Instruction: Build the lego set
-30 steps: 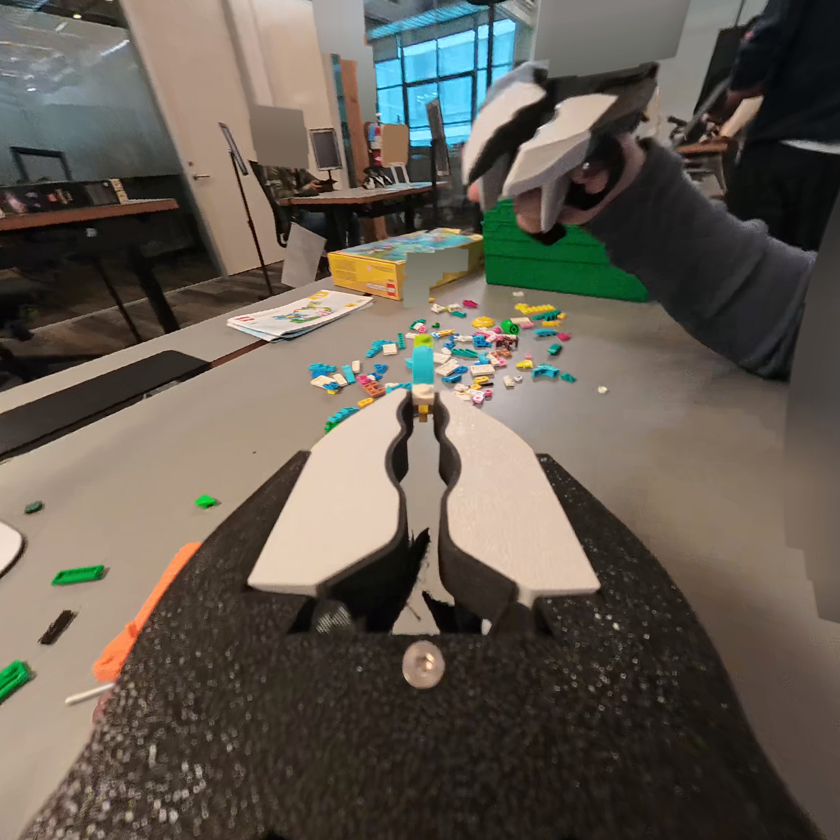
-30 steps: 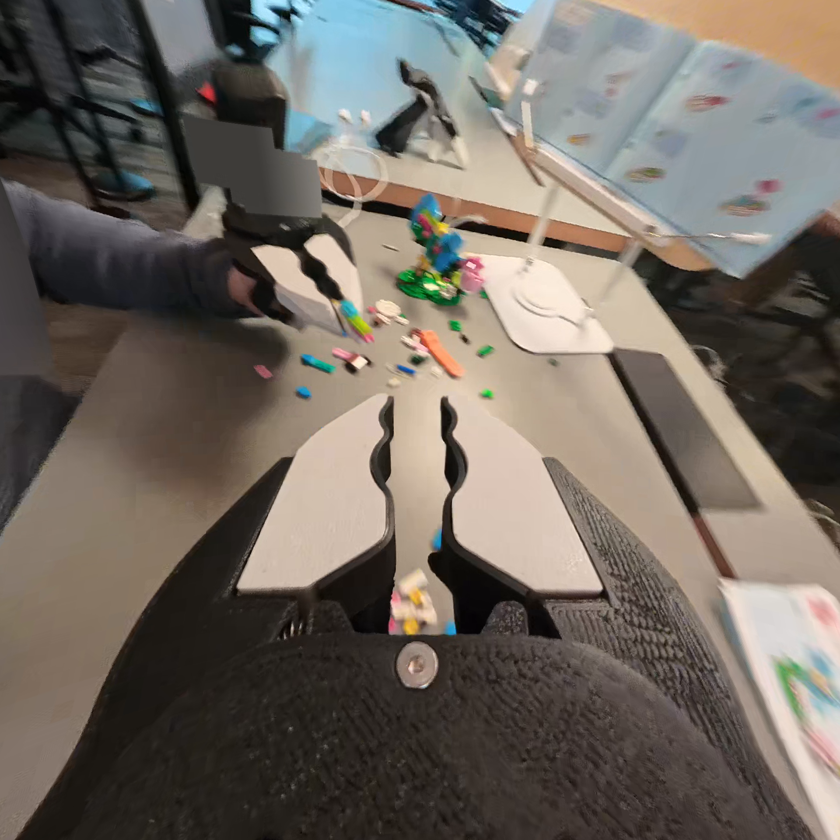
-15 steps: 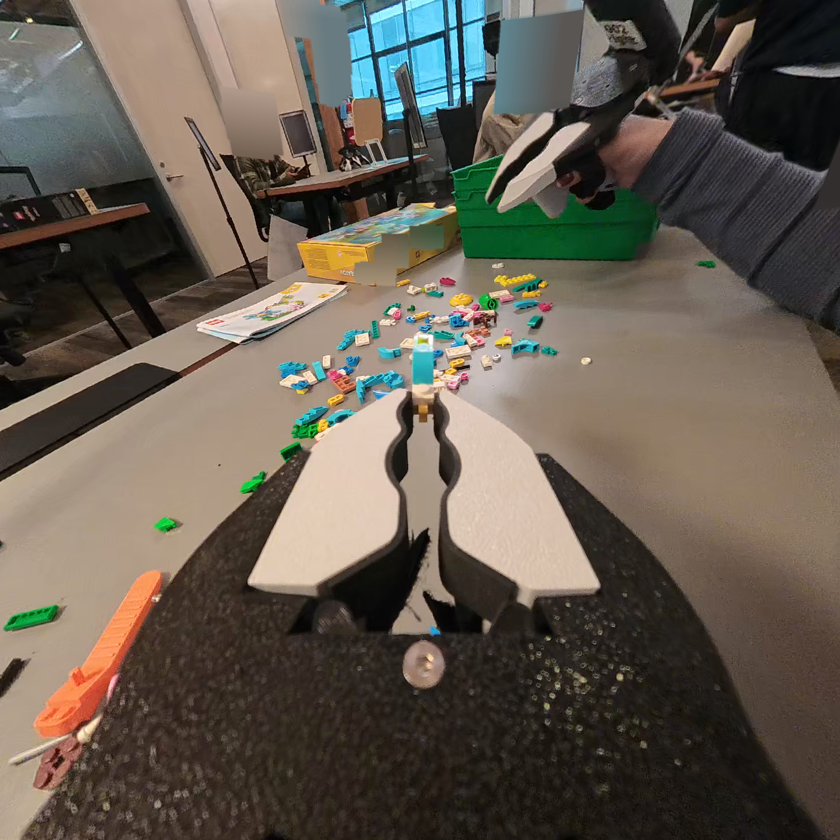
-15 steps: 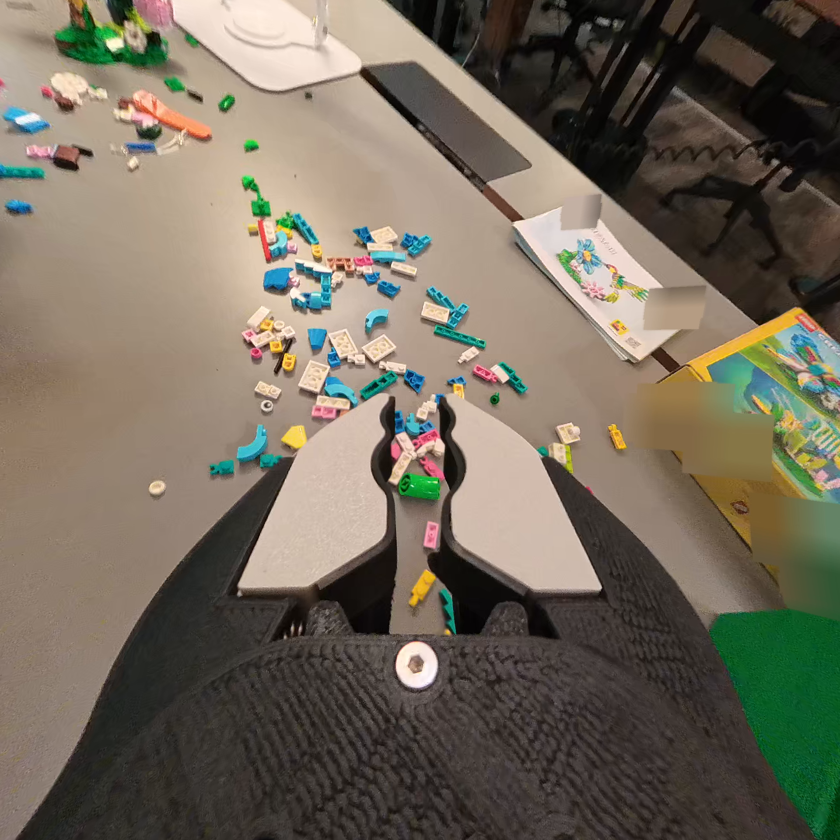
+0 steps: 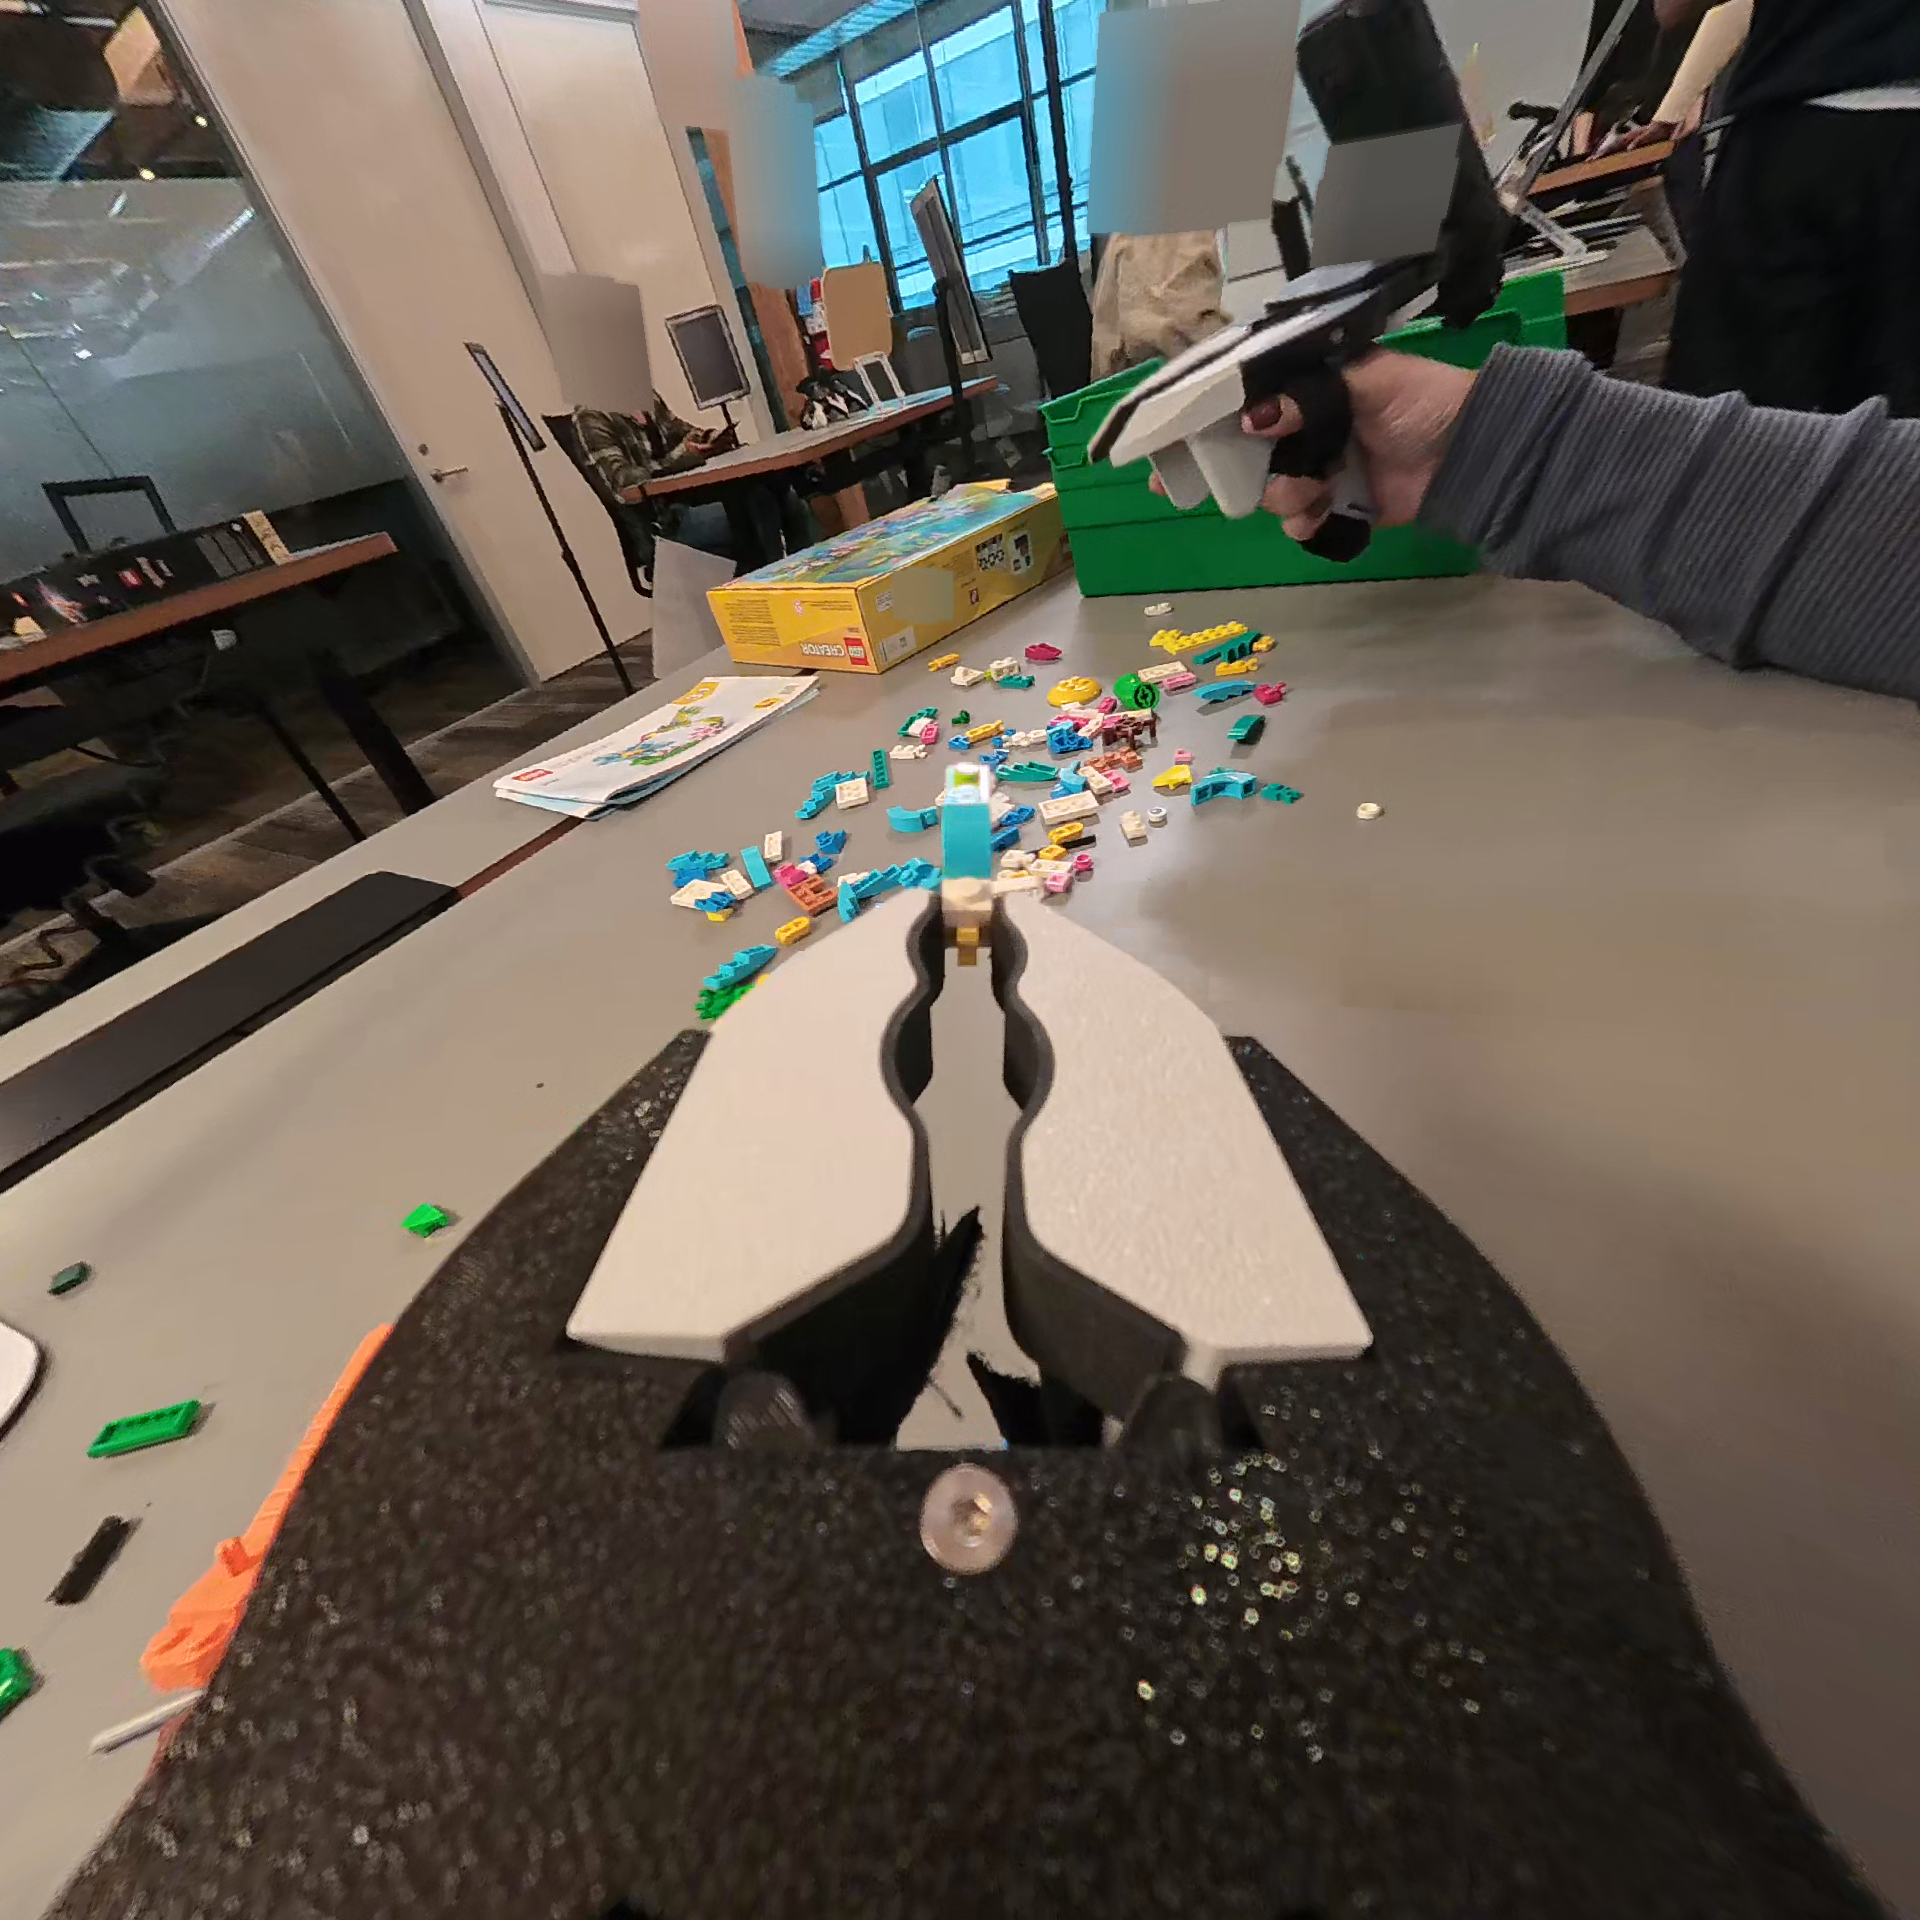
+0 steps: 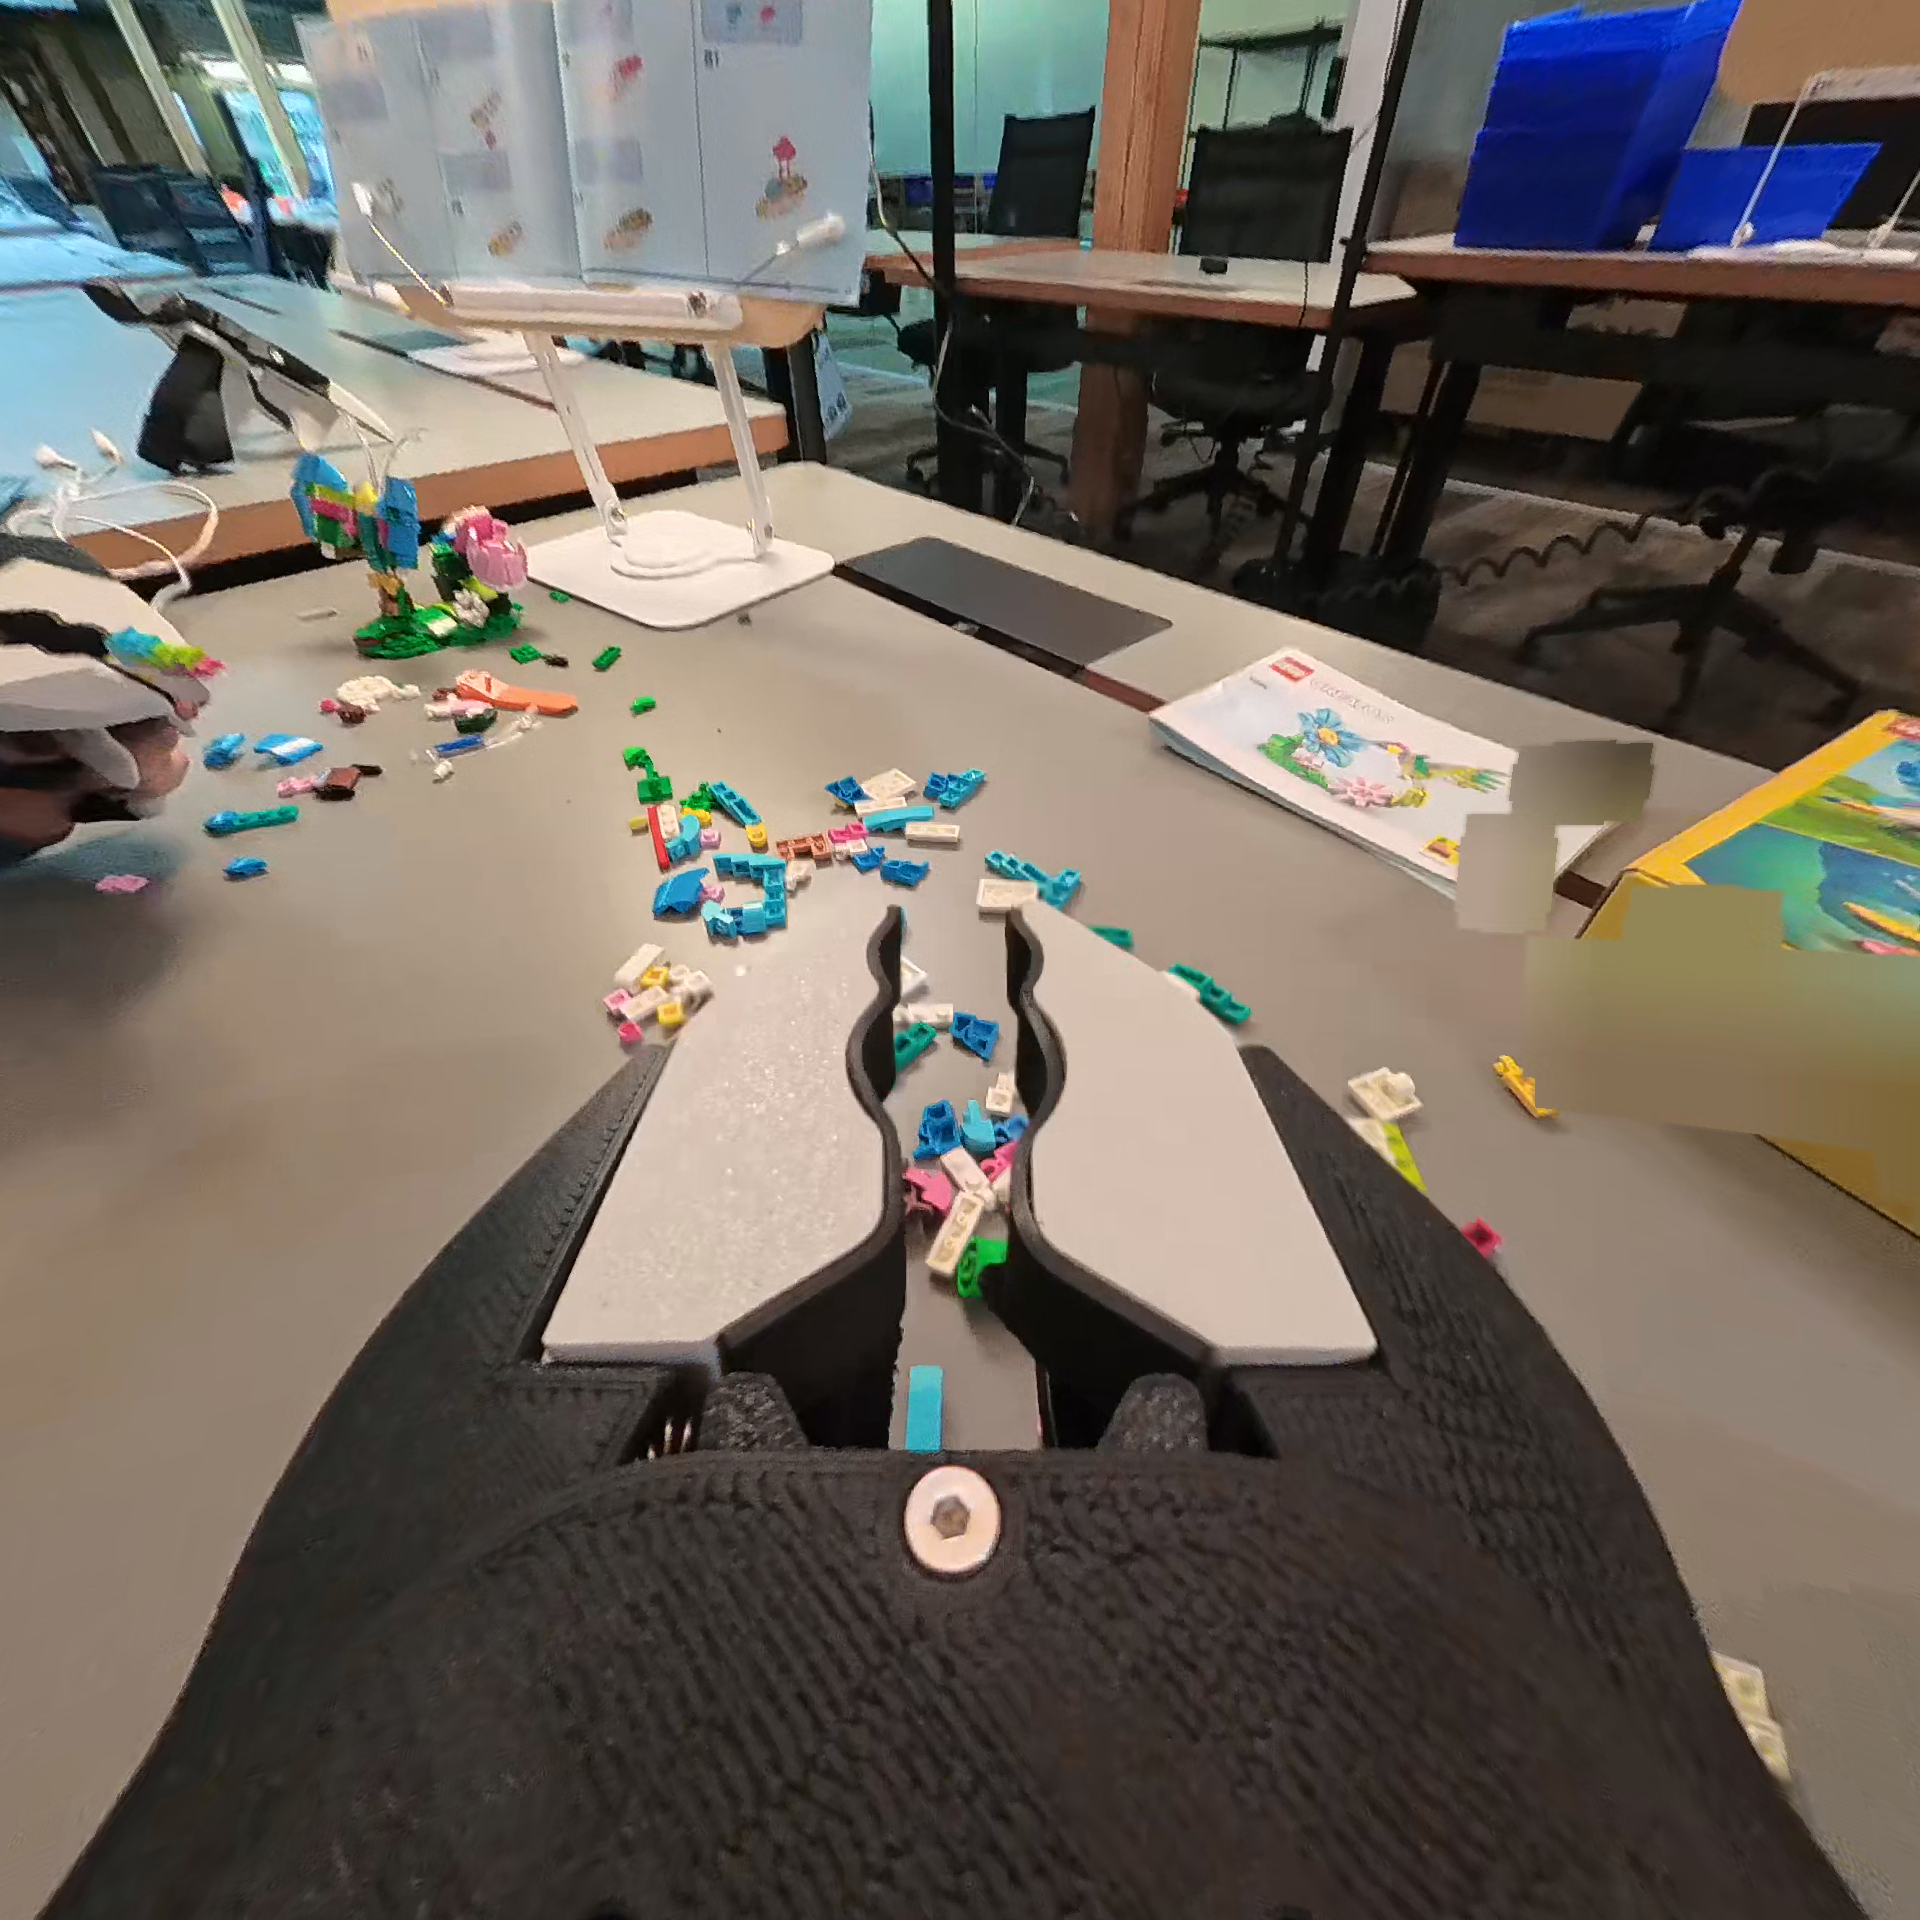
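With the left tongs [image 5: 964,914] clamped on a small teal sub-assembly [image 5: 964,847], the right tongs [image 6: 951,925], apart above the loose bricks [image 6: 961,1132] on the bench [image 6: 312,1039], should descend squarely over one piece.

Bright, even office light; wide-angle bending and slight blur toward the edges.

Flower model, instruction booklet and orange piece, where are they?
Flower model [image 6: 436,582], right wrist view, on its green base and stems.
Instruction booklet [image 6: 1340,758], right wrist view, on its cover.
Orange piece [image 6: 514,694], right wrist view, on its middle.
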Demonstrator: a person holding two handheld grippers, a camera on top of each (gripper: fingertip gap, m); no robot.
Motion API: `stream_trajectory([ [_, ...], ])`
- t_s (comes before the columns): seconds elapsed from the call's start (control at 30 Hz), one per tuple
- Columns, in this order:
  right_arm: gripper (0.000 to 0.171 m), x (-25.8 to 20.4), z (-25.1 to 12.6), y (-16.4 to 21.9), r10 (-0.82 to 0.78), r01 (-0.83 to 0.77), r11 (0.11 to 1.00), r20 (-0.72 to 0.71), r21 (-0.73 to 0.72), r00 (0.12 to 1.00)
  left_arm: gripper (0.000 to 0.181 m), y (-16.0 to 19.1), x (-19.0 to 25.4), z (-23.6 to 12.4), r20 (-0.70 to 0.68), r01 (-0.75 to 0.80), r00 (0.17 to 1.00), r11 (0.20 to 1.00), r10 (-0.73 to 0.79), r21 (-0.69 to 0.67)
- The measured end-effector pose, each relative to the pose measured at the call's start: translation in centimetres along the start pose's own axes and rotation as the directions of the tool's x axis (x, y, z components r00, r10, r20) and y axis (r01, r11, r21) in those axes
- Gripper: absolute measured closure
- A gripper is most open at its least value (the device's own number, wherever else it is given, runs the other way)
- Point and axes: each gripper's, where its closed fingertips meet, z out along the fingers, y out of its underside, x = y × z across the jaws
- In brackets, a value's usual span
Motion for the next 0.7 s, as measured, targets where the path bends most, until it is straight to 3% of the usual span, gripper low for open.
stream_trajectory([
  [0.23,0.154,0.9,0.7,4.4,-0.084,0.075,0.970,-0.029,-0.231,0.996,0.173,-0.2,0.3,0.0,0.009,-0.029,1.000,1.000,0.029,-0.001],
  [0.4,0.157,1.5,1.0,4.8,-0.098,0.085,0.955,-0.030,-0.284,0.995,0.173,0.2,1.1,0.3,-0.028,-0.029,0.999,0.999,0.028,-0.024],
  [0.6,0.156,1.8,2.1,7.7,0.029,0.034,0.861,0.115,-0.507,0.993,0.173,0.5,1.5,0.4,-0.032,-0.084,0.996,0.995,0.082,-0.046],
  [0.7,0.156,1.9,2.5,8.6,0.008,0.097,0.811,0.177,-0.577,0.984,0.173,0.7,1.7,0.5,-0.037,-0.095,0.995,0.994,0.093,-0.057],
])
